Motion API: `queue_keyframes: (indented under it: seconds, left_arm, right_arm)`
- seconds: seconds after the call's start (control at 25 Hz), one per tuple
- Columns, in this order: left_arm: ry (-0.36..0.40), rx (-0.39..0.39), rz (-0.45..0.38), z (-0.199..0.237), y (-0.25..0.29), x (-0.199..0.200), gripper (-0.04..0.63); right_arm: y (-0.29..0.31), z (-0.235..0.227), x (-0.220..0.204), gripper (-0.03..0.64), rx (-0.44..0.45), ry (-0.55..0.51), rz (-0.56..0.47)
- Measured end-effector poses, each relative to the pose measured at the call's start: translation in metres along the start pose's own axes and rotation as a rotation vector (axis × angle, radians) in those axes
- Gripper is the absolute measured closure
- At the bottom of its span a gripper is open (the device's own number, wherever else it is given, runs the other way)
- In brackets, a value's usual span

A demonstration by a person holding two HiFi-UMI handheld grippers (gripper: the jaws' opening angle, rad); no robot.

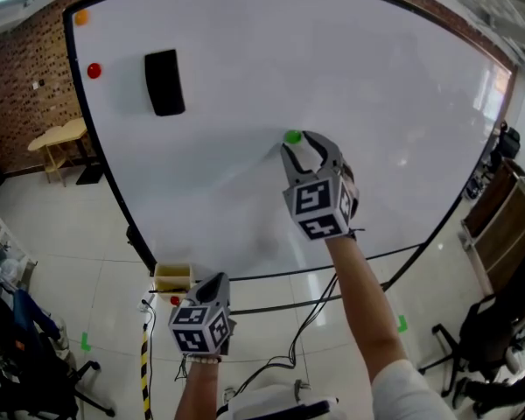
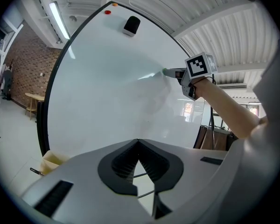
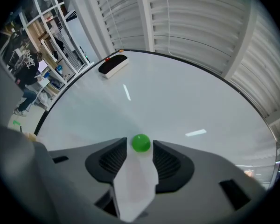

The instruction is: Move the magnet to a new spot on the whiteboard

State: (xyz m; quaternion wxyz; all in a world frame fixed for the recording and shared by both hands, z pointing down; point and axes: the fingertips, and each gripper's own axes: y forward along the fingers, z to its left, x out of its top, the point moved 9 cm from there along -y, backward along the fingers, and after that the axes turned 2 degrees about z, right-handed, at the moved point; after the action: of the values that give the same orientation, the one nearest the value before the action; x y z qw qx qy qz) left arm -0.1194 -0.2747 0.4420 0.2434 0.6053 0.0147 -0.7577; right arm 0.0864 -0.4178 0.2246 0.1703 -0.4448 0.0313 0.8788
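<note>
A small green magnet [image 1: 292, 136] sticks to the middle of the large whiteboard [image 1: 245, 59]. My right gripper [image 1: 296, 140] is held up against the board with its jaws on either side of the magnet. In the right gripper view the green magnet [image 3: 141, 143] sits between the tips of the right gripper [image 3: 140, 142], with a thin gap on each side, so the jaws are open and not pressing it. My left gripper [image 1: 217, 278] hangs low below the board's bottom edge. In the left gripper view the left gripper [image 2: 138, 141] has its tips touching, with nothing between them.
A black eraser [image 1: 164, 82] hangs at the board's upper left, with a red magnet [image 1: 94, 70] and an orange magnet [image 1: 81, 17] beside it. A small cream box [image 1: 172, 278] sits at the board's lower corner. A wooden table [image 1: 57, 138] stands left; cables lie on the tiled floor.
</note>
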Motion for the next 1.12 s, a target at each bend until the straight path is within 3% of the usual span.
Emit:
queue_keyframes:
  seconds: [0.48, 0.84, 1.12]
  left_arm:
    - [-0.005, 0.003, -0.007, 0.01, 0.002, 0.004, 0.597]
    - [-0.004, -0.009, -0.003, 0.007, 0.001, 0.002, 0.597]
    - [-0.004, -0.018, 0.002, 0.004, -0.002, 0.002, 0.597]
  right_arm:
    - [0.006, 0.0, 0.005, 0.485, -0.015, 0.018, -0.009]
    - [0.005, -0.001, 0.006, 0.488, -0.008, 0.009, 0.009]
    - [-0.033, -0.012, 0.029, 0.485, 0.014, 0.083, -0.074]
